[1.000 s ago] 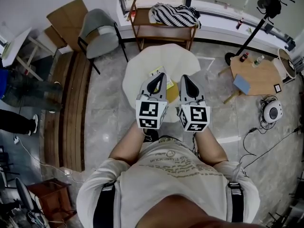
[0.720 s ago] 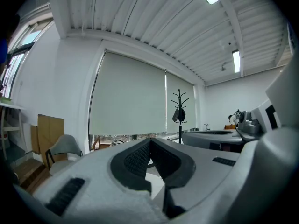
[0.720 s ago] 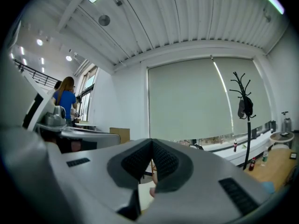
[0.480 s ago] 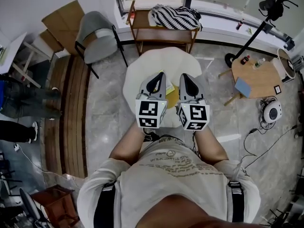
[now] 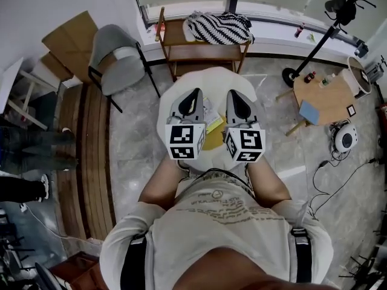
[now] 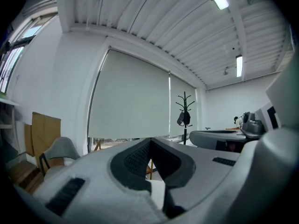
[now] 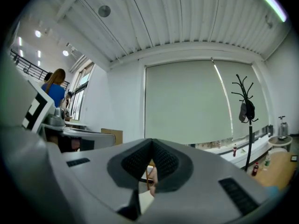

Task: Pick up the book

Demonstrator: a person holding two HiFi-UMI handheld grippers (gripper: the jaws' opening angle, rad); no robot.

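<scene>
Against the earlier head-view frames:

- Both grippers have advanced over the round white table [image 5: 208, 78]. The tips of the left gripper [image 5: 194, 92] and right gripper [image 5: 233, 93] now sit nearer its far rim.
- The two grippers stand slightly further apart than before.
- We note the table's near rim has come in close to the person's chest.
- The yellow book [image 5: 212, 139] showed between the gripper bodies before. It now lies further back, level with the marker cubes.
- A bystander at the left edge [image 5: 36, 156] has shifted. The blue top seen before is gone, and only blurred dark legs and a shoe remain.
</scene>
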